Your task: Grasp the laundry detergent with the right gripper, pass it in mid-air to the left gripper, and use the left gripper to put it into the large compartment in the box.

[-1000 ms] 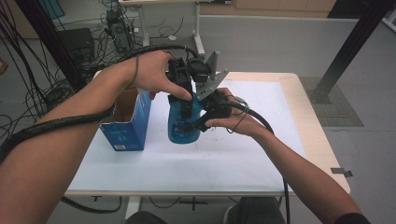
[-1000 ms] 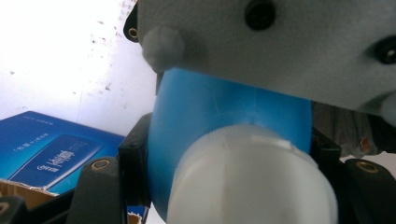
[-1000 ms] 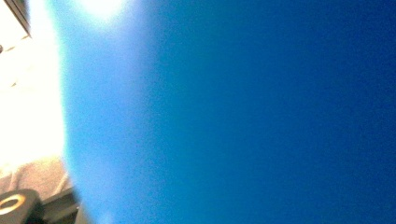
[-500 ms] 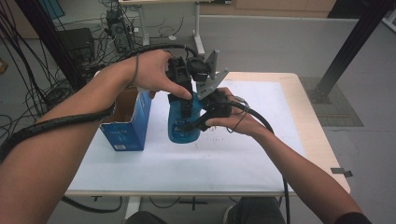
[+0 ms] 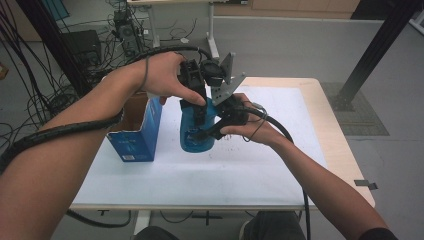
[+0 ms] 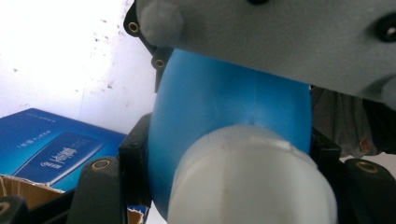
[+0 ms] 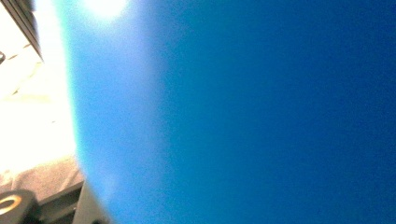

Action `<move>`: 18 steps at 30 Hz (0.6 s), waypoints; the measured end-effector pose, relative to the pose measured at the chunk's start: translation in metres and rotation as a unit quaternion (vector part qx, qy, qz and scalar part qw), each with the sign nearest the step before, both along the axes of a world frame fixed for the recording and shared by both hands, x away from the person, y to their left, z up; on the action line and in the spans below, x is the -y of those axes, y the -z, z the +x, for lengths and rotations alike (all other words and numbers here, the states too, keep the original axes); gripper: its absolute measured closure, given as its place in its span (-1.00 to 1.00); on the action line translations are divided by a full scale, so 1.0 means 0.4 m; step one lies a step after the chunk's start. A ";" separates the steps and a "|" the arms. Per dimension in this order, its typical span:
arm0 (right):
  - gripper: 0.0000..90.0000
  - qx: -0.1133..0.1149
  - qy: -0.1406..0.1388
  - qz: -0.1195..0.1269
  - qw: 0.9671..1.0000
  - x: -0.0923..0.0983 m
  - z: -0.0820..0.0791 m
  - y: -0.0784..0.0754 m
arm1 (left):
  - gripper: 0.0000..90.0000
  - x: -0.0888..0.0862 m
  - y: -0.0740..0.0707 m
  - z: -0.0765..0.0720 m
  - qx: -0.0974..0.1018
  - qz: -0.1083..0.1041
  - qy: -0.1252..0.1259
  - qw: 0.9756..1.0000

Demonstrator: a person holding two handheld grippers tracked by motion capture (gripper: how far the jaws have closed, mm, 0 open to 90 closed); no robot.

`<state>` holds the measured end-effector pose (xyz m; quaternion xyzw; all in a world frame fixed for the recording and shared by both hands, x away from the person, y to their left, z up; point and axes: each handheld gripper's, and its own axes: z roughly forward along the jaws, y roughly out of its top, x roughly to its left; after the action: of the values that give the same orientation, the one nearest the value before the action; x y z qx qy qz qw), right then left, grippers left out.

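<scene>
A blue bottle [image 5: 193,141] with a white cap [image 6: 252,182] stands upright on the white table [image 5: 280,170]. My left gripper [image 5: 198,106] reaches down from above, and its black jaws sit on either side of the cap, shut on it. The left gripper view looks down past the cap onto the bottle's blue shoulder [image 6: 224,102]. From the right side, my right gripper [image 5: 211,130] is shut on the bottle's body. That blue wall [image 7: 257,116] sits very close and blurred in the right gripper view.
An open blue carton [image 5: 135,132] stands just left of the bottle, and its printed side [image 6: 46,154] lies near the left jaw. White table surface stretches to the right and toward the front. Cables and table legs lie on the floor behind.
</scene>
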<state>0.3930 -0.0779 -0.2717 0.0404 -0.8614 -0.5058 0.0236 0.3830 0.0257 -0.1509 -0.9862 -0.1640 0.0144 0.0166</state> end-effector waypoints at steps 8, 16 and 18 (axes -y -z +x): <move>-0.09 0.000 0.001 0.002 1.000 0.002 0.001 -0.001 | -0.18 0.000 -0.002 0.000 0.001 0.000 0.001 1.000; -0.10 -0.003 0.001 0.002 1.000 0.003 -0.001 -0.001 | -0.18 -0.001 -0.003 0.000 0.000 -0.001 -0.001 1.000; -0.10 -0.001 0.003 0.001 1.000 0.003 -0.001 -0.002 | -0.18 -0.001 -0.003 0.000 0.002 0.000 -0.001 1.000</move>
<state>0.3925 -0.0790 -0.2711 0.0379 -0.8607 -0.5072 0.0228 0.3828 0.0261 -0.1496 -0.9861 -0.1650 0.0129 0.0159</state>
